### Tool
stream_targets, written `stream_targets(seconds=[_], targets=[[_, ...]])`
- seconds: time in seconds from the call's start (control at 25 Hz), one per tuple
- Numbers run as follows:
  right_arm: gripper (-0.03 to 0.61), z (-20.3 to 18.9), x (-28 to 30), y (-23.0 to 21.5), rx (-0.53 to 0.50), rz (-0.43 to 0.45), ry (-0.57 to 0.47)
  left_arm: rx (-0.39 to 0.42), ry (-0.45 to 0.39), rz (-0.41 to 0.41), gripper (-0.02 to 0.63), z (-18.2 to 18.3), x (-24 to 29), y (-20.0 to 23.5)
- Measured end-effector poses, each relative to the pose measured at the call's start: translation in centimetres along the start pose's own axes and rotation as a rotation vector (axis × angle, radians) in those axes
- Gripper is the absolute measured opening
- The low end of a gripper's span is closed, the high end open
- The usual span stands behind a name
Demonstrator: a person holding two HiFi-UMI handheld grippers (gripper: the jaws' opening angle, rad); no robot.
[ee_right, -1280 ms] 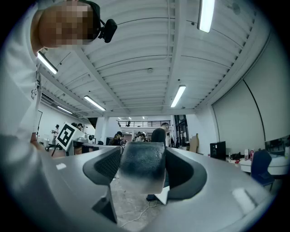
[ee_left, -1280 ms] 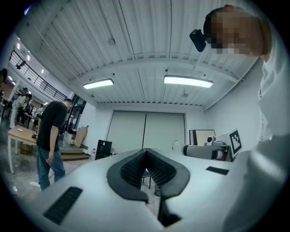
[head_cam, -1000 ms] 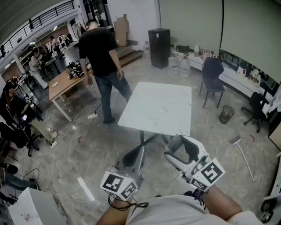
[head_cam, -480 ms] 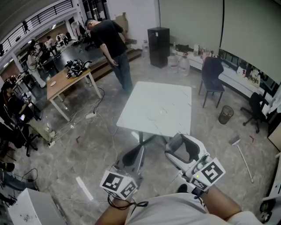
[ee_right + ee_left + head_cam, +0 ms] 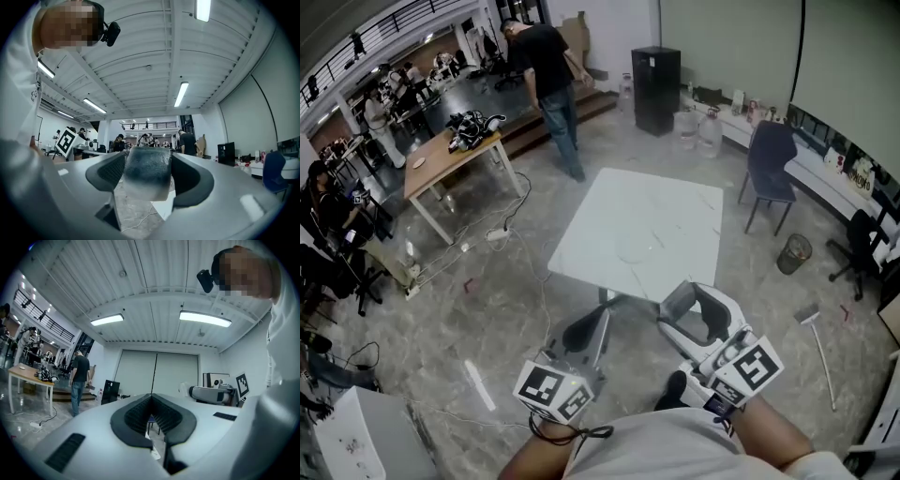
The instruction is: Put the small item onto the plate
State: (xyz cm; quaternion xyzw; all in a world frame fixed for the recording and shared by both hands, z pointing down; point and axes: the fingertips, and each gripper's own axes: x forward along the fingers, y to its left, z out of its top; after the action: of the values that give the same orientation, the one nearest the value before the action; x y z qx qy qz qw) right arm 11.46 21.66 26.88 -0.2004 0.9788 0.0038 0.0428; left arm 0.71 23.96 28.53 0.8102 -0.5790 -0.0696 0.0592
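- The small dark grey block with rounded edges [image 5: 146,180] is sitting clamped between the jaws of the right gripper [image 5: 149,159]. The black ribbed pads [image 5: 110,173] are pressing on both its sides, so the task's thing is riding in the air rather than lying on any surface.
- The right gripper is being held low and close to the person's body, with its jaws pointing out toward the white square table [image 5: 628,211]. This is probably to carry the block across without dropping it.
- The left gripper [image 5: 151,412] is showing its jaws drawn together with nothing between them. It is being held alongside, likely just to stay out of the way.
- A faint round outline on the tabletop may be the plate, but I cannot tell for sure.
- By my judgement the carrying is under way, and the placing is not yet done.
- Farther off, a person in a black shirt [image 5: 546,61] is standing beyond a wooden table [image 5: 455,159].
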Motion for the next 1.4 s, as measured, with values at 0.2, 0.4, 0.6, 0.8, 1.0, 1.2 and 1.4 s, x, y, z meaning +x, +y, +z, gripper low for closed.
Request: stream_targets(seconds=[0.2,0.4,0.6,0.8,1.0,1.2,1.4], targets=[[0.304,-1.0,3.2,-7.3,0.02,0.048,0.015,-0.01,-0.002,0.046,0.005,-0.8,6.9,2.3],[0.304,-1.7,5.8,-13.9,0.029,0.113,0.035,-0.015,-0.004,0.093,0.005,-1.5,13.8,4.0],[0.304,-3.0,8.3,-18.3,0.031,0.177,0.065,-0.016,0.0,0.137,0.005,-2.1,18.8,5.9],[0.304,-4.5,10.2,-21.5,0.055,0.197,0.086,-0.015,0.023,0.145,0.005,-3.1,22.6,7.6],[0.304,-6.6,13.5,-24.5,0.045,0.19,0.115,-0.002,0.044,0.124,0.005,-4.0,26.2,10.9],[0.304,-9.1,19.3,-26.7,0.051,0.161,0.159,-0.017,0.077,0.079,0.005,-5.4,29.4,16.8],[0.304,-12.2,25.8,-29.7,0.059,0.125,0.213,-0.038,0.122,0.021,0.005,-7.2,33.9,23.3]])
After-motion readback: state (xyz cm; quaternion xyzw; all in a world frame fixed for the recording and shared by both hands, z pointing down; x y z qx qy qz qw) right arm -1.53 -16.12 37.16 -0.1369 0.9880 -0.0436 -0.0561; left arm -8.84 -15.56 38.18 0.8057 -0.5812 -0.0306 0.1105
